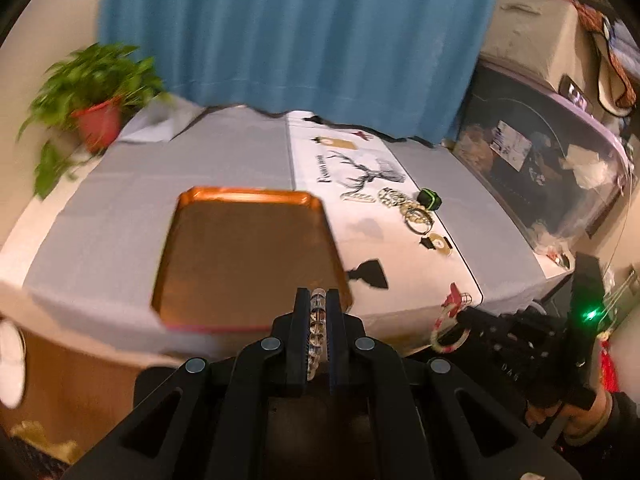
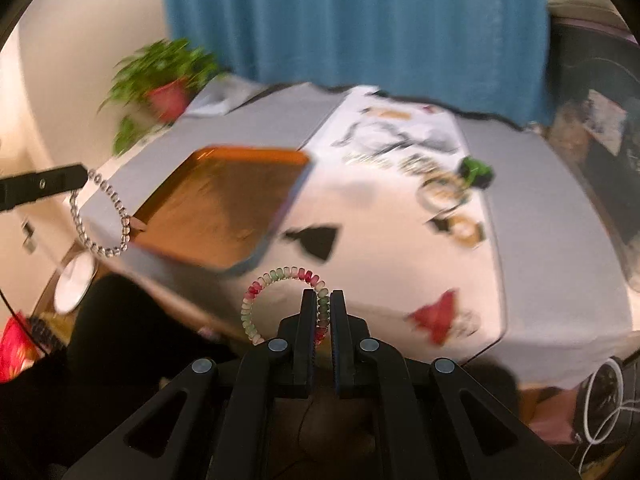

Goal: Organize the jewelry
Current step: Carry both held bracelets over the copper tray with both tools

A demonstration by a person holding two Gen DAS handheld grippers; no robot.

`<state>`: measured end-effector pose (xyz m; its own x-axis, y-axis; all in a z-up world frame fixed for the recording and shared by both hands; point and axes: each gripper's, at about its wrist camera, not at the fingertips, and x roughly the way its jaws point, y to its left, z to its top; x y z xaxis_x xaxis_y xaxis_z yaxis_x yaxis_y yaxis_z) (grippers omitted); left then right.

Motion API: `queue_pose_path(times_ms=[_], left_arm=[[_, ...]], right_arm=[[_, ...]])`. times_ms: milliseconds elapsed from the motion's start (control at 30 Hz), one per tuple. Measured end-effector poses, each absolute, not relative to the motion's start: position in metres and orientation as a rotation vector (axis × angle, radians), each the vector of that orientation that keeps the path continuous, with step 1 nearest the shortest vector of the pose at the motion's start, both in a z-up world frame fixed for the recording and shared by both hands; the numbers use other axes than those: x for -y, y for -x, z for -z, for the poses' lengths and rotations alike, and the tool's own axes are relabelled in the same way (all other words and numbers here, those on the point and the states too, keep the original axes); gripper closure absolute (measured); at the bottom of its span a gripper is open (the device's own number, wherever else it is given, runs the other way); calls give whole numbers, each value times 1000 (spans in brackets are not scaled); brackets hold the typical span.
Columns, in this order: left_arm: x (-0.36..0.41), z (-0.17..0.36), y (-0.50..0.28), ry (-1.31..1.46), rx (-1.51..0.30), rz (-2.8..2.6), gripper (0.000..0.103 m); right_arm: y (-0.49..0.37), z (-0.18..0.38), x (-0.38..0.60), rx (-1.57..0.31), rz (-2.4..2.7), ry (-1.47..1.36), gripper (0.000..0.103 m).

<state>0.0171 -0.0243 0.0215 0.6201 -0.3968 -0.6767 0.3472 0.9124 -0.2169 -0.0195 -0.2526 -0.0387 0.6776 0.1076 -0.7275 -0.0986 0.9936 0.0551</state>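
My left gripper (image 1: 318, 294) is shut on a clear bead bracelet (image 1: 316, 332), held in the air just before the near edge of the copper tray (image 1: 240, 256). In the right wrist view that bracelet (image 2: 102, 216) hangs as a loop from the left gripper's finger (image 2: 44, 186), left of the tray (image 2: 224, 208). My right gripper (image 2: 324, 294) is shut on a red, green and white bead bracelet (image 2: 280, 276), above the table's front edge. In the left wrist view it hangs at the lower right (image 1: 448, 328). More jewelry (image 1: 412, 208) lies on the white runner.
A table with grey cloth (image 1: 192, 160) carries a white printed runner (image 1: 360, 176). A small black and green box (image 1: 430, 199) sits by the jewelry. A potted plant (image 1: 96, 108) stands at the back left, a blue curtain (image 1: 288, 32) behind, and cluttered furniture (image 1: 540, 168) to the right.
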Motion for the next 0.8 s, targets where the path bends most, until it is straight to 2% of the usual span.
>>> queue_pose_path(times_ms=[300,800], left_arm=[[-11,-22,9,124,-770,401,98],[-21,-30,-48,123,-740,384,98]], right_arm=[[34,35,211,-828,-167,69,96],[-35,26,178,-872,-225,67,96]])
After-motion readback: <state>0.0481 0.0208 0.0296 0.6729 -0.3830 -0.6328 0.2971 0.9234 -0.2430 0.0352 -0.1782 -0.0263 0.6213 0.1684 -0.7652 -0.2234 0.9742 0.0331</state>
